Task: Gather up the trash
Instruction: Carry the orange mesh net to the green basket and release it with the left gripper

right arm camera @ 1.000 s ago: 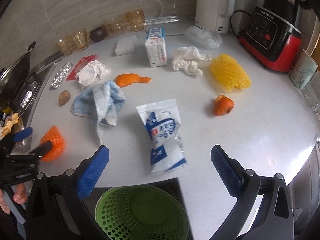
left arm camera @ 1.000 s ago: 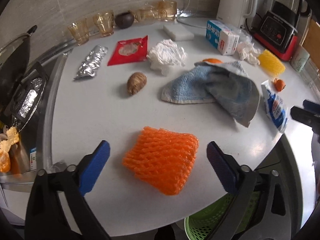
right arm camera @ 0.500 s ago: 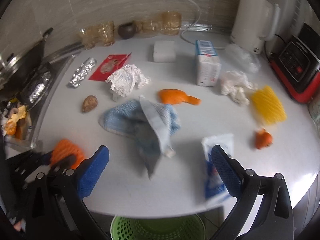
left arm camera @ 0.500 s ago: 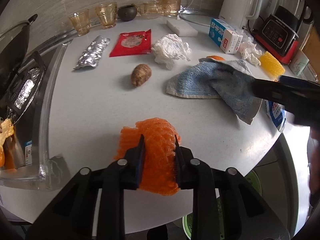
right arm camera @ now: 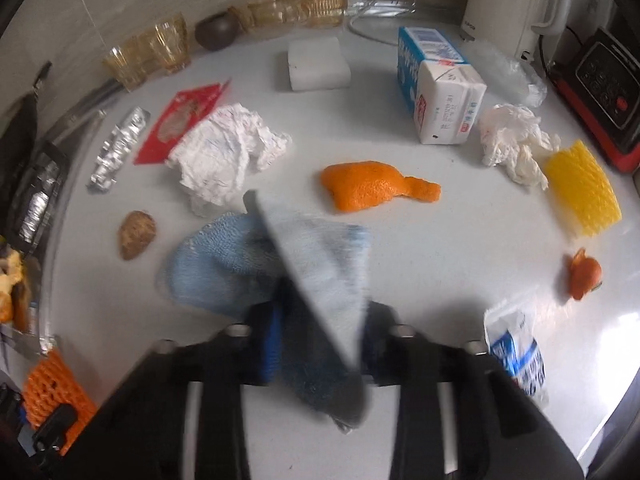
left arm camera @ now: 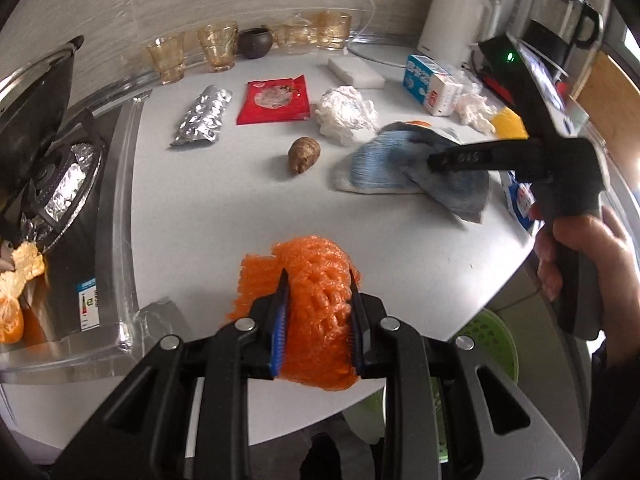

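My left gripper (left arm camera: 318, 312) is shut on an orange foam net (left arm camera: 310, 300) at the counter's front edge; the net also shows in the right wrist view (right arm camera: 50, 396). My right gripper (right arm camera: 320, 340) is shut on a blue cloth (right arm camera: 256, 264), which also shows in the left wrist view (left arm camera: 384, 164). A green basket (left arm camera: 486, 344) sits below the counter edge. Other trash lies on the counter: crumpled paper (right arm camera: 224, 152), an orange peel (right arm camera: 368, 186), a red wrapper (left arm camera: 276, 98), a foil pack (left arm camera: 202, 120) and a blue-white bag (right arm camera: 516, 356).
A milk carton (right arm camera: 440, 92), a white tissue (right arm camera: 512, 140), a yellow foam net (right arm camera: 582, 188), a small orange peel (right arm camera: 584, 274) and a brown taro (left arm camera: 304, 154) lie on the counter. Glasses (left arm camera: 192, 52), a kettle (left arm camera: 454, 26) and a red cooker (right arm camera: 604, 84) line the back. A stove (left arm camera: 44, 168) is left.
The left gripper closed on the orange foam net and keeps holding it. The right gripper moved forward over the counter and closed on the blue cloth.
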